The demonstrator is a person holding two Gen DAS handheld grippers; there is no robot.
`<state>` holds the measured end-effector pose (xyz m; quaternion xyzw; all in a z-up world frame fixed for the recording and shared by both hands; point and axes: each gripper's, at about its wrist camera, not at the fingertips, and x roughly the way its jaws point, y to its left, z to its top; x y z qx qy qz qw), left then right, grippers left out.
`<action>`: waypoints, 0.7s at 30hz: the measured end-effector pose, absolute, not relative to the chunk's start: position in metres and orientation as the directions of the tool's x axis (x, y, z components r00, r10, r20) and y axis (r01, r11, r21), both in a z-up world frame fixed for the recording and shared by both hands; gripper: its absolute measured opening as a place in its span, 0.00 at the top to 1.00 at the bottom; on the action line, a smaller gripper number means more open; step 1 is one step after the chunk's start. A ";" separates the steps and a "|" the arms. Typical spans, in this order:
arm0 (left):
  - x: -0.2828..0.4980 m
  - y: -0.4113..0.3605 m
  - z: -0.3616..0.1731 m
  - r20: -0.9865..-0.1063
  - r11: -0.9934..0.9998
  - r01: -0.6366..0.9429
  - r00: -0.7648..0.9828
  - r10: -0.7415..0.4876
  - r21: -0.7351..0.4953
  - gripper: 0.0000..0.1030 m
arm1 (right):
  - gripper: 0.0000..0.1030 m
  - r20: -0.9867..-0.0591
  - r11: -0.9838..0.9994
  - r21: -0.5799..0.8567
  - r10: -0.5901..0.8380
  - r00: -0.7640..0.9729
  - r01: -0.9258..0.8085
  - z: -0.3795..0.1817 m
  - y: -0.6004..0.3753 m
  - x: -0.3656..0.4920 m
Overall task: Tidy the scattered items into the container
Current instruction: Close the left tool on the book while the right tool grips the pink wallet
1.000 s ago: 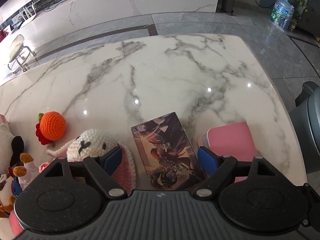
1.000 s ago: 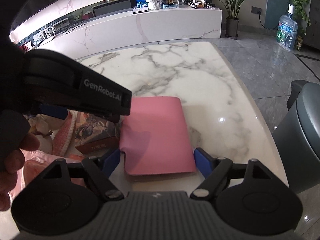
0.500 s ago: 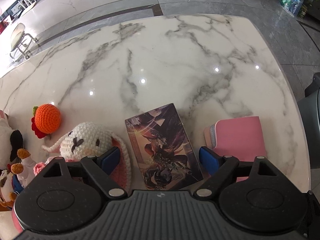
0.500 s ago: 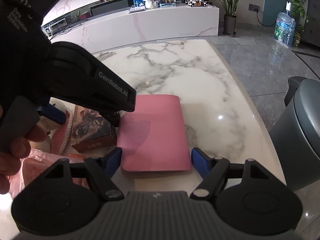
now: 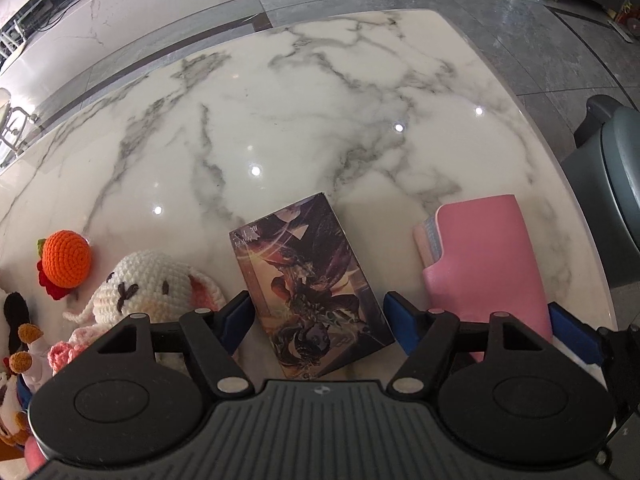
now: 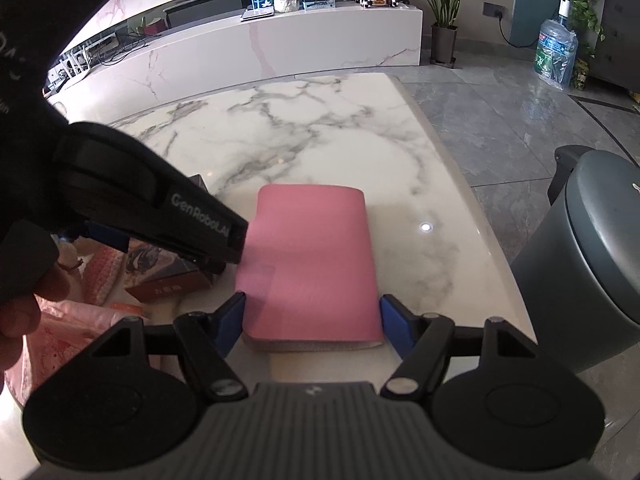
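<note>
A dark illustrated box (image 5: 310, 280) lies on the marble table (image 5: 280, 120), between the open blue fingers of my left gripper (image 5: 316, 316), which hovers over its near end. A pink notebook (image 6: 312, 264) lies to its right; it also shows in the left wrist view (image 5: 486, 256). My right gripper (image 6: 312, 318) is open, its fingers straddling the notebook's near end without visibly pressing it. The left gripper's body (image 6: 160, 208) crosses the right wrist view and hides most of the box (image 6: 168, 276).
A crocheted white bunny (image 5: 156, 284), an orange crocheted fruit (image 5: 66, 258) and other plush toys (image 5: 16, 340) sit at the left. Something pink (image 6: 60, 340) lies at the near left. A grey bin (image 6: 592, 280) stands off the table's right edge.
The left gripper has risen and tilted down, so the box and notebook show more fully. The right gripper has moved forward along the pink notebook. Both stay open.
</note>
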<state>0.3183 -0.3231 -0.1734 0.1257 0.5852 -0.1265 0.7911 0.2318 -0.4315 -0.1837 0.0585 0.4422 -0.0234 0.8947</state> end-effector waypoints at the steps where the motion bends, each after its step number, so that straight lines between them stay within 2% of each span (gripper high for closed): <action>1: 0.317 -0.323 -0.173 -0.958 0.928 0.370 0.280 -0.059 0.051 0.20 | 0.29 -0.795 0.992 0.083 0.006 0.606 0.098 -0.184 -0.434 0.231; 7: 0.309 -0.315 -0.175 -0.956 0.884 0.465 0.276 -0.103 0.039 0.21 | 0.28 -0.800 0.991 0.080 -0.003 0.600 0.111 -0.183 -0.439 0.230; 9: 0.309 -0.313 -0.176 -0.955 0.886 0.462 0.278 -0.106 0.036 0.16 | 0.26 -0.799 0.992 0.074 -0.004 0.601 0.106 -0.184 -0.438 0.230; 11: 0.310 -0.312 -0.177 -0.954 0.891 0.451 0.285 -0.097 0.044 0.11 | 0.20 -0.798 0.993 0.066 -0.006 0.603 0.098 -0.185 -0.435 0.231; 21: 0.311 -0.308 -0.178 -0.931 0.917 0.398 0.336 -0.141 0.005 0.12 | 0.16 -0.775 0.997 -0.005 -0.049 0.631 0.071 -0.191 -0.424 0.239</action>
